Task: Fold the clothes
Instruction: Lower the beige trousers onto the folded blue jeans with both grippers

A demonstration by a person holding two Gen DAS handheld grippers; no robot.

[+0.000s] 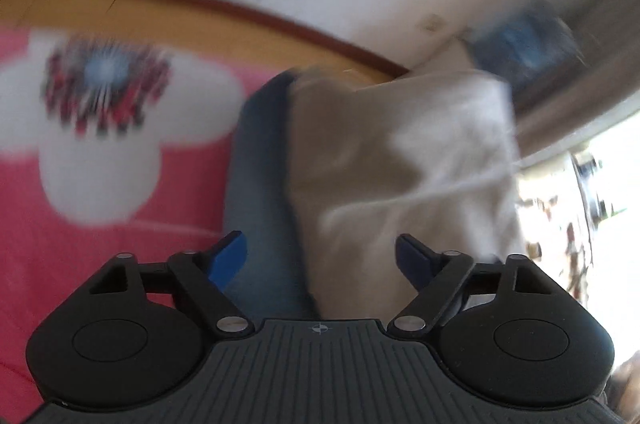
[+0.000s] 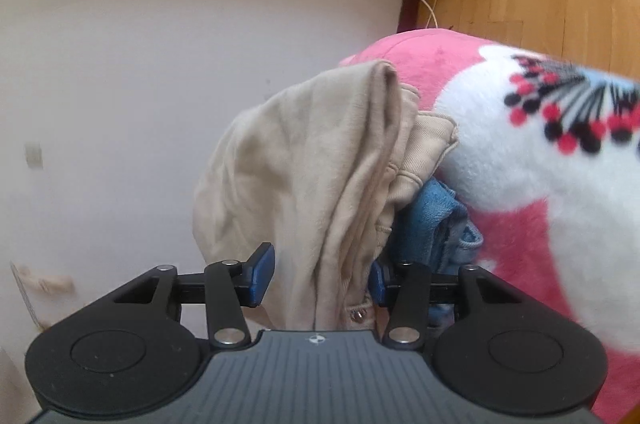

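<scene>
Beige trousers heaped over jeans at blanket edge; my right gripper loosely straddles them, left gripper spread, empty, for regrasping.

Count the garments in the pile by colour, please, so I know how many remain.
Beige cotton garments: 1 visible for certain; the ribbed beige part beside it may be the same piece.
Blue denim garments: 1
Total: 2 garments visible, lying on the pink fleece blanket with white flowers.
</scene>
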